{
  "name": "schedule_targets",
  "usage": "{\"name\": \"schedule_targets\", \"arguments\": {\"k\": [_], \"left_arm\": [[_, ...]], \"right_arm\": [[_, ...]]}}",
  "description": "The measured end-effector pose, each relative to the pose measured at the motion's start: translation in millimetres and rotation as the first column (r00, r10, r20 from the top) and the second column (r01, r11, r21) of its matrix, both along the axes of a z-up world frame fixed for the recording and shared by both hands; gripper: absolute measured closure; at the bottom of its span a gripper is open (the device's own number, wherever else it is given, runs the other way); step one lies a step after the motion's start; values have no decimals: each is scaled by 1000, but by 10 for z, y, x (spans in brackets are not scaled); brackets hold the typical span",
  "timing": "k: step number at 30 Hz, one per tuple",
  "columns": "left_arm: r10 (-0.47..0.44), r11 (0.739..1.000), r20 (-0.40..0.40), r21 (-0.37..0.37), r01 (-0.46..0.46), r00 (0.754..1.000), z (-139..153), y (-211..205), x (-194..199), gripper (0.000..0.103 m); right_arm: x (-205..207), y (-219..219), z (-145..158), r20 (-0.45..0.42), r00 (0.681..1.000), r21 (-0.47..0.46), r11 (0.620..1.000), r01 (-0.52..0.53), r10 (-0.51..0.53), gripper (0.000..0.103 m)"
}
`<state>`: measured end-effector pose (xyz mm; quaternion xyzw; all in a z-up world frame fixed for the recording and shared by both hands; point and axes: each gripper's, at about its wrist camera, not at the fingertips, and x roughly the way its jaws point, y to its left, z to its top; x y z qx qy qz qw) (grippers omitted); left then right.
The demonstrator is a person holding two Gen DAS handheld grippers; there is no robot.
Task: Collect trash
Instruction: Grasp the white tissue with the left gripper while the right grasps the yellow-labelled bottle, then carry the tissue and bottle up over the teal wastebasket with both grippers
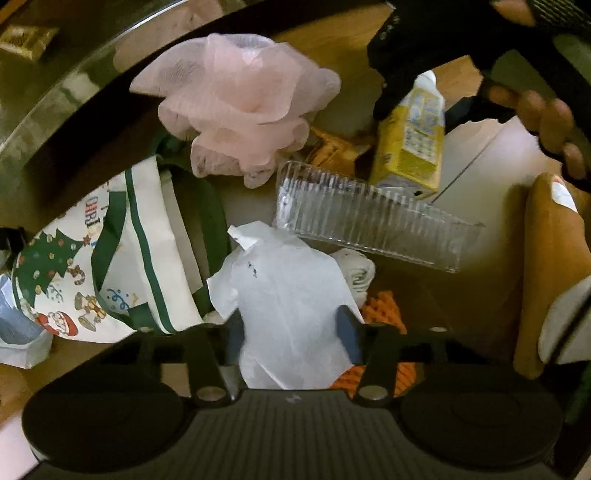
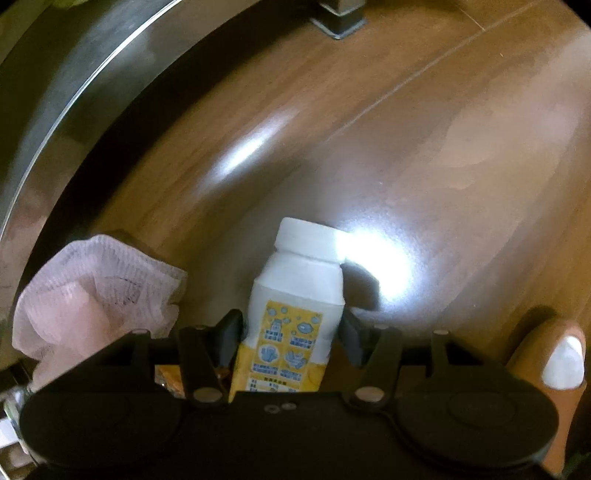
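My left gripper (image 1: 291, 328) is shut on a crumpled white paper (image 1: 288, 295) and holds it over a pile of trash. The pile holds a pink mesh pouf (image 1: 236, 99), a clear ribbed plastic tray (image 1: 369, 221), a Christmas paper bag (image 1: 110, 258) and an orange net (image 1: 384, 310). My right gripper (image 2: 291, 332) is shut on a yellow and white carton with a white cap (image 2: 295, 306). In the left wrist view the carton (image 1: 413, 140) hangs from the right gripper (image 1: 391, 92) above the pile. The pouf also shows in the right wrist view (image 2: 92, 288).
A curved metal rim (image 1: 74, 85) runs along the upper left, also in the right wrist view (image 2: 74, 103). Wooden floor (image 2: 406, 147) lies beyond. A metal furniture foot (image 2: 340, 18) stands at the top. A brown shoe with a white tip (image 2: 554, 362) sits at the right.
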<state>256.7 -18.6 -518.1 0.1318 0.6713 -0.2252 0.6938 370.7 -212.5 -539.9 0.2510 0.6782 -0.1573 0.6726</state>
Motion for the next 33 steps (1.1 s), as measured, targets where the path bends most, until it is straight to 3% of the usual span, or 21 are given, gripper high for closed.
{"name": "schedule_targets", "arguments": {"k": [5,10,15,26,30,33], "left_arm": [[62,998,-27,-21,-63,998,-55,92,75,88],[154,986,-89,-50,-159,984,-76,231,128,98],[193,976,-108,-79,-202,975,75,376,163,98],[249,956,-34,-148,-252,968,1159,695,173,99],[274,947,12,-181,-267,962,1706,799,152,99],[293,940,52,-201,-277,955,2130,864,94,98]], "right_arm": [[23,47,17,-7,998,-23,998,-59,59,48],[-20,76,90,18,994,-41,994,-104,105,49],[-75,171,319,59,979,-87,978,-189,194,49],[-337,206,1462,181,942,-102,958,-269,284,49],[-466,366,2013,268,889,-107,929,-355,370,49],[-601,438,2517,331,831,-123,894,-431,447,49]]}}
